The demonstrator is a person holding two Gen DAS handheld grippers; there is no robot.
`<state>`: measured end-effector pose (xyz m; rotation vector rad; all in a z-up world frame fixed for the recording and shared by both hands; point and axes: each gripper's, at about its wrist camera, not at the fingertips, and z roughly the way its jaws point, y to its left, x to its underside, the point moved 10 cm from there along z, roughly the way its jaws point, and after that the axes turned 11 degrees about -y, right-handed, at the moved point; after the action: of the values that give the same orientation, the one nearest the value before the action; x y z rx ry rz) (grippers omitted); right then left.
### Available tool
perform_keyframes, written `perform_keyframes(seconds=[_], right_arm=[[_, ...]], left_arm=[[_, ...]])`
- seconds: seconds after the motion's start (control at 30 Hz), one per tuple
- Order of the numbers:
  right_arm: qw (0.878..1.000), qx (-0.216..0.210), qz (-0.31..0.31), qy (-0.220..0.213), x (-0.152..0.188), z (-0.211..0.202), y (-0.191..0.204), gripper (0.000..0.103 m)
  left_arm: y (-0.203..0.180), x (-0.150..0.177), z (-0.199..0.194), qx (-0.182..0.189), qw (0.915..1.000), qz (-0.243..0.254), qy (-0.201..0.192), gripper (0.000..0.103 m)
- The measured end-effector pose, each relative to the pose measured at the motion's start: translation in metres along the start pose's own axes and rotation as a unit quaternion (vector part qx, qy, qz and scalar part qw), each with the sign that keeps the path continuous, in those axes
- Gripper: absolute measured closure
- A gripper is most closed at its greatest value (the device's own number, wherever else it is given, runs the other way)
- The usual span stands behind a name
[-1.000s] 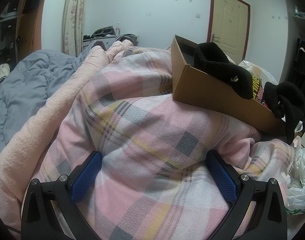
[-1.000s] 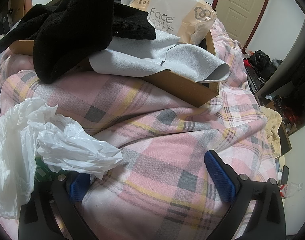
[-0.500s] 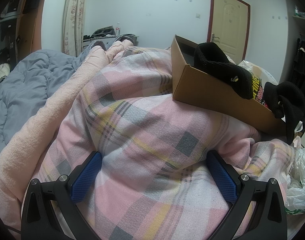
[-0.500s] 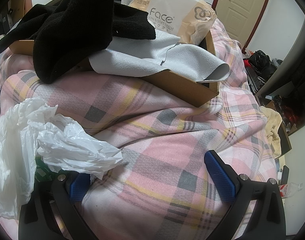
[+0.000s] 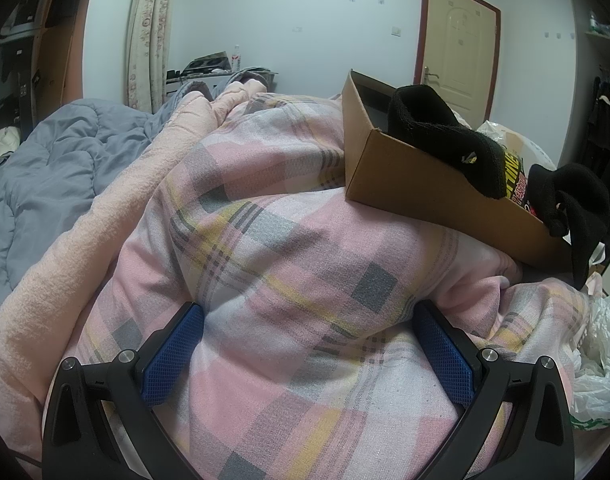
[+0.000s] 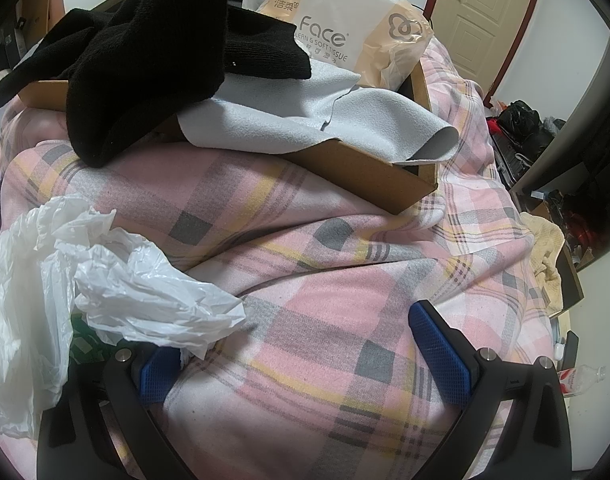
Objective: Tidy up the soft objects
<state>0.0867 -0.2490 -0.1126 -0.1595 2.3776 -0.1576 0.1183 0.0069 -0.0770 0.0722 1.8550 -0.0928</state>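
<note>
1. Socks (image 5: 445, 136) — black, soft — lie half in the box (image 5: 425, 184) in the left wrist view: one is draped over the box's near wall, and another sock (image 5: 573, 204) hangs off its right end. The box rests tilted on the plaid quilt (image 5: 285, 260). The left gripper (image 5: 305, 348) sits low on the quilt, well short of the box, jaws wide apart with only quilt bulging between them.

2. In the right wrist view the box (image 6: 365, 168) holds a black garment (image 6: 145, 80) spilling over its near-left wall, a grey cloth (image 6: 325, 120) overhanging the front, and a tissue pack (image 6: 345, 28) at the back. A white bag (image 6: 105, 280) lies on the quilt well in front of the box, touching the right gripper's left finger. The right gripper (image 6: 305, 360) is spread open and empty.

3. My judgement: the bag is probably next — pinch a thick crumpled fold, not a thin edge, and lift clear of the quilt so plaid fabric isn't caught.
</note>
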Motion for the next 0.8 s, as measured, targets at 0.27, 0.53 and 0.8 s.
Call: perform_keyframes(seconds=[0.27,0.53,0.8], right_arm=[[1.000,-0.002,0.001,0.001,0.0016,-0.0003,-0.0005,0.001],[1.000,0.012,-0.014,0.002,0.0010,0.0005,0.0024,0.001],[1.000,0.003,-0.009,0.009,0.0008,-0.0008,-0.0001,0.001]], left_arm=[[0.0000,0.0000,0.0000,0.000,1.0000,0.000,0.000,0.000],[0.0016,0.0005,-0.0007,-0.006,1.0000,0.004,-0.001,0.000],[-0.0012,0.0045,0.0018,0.012,0.9999,-0.011,0.004,0.000]])
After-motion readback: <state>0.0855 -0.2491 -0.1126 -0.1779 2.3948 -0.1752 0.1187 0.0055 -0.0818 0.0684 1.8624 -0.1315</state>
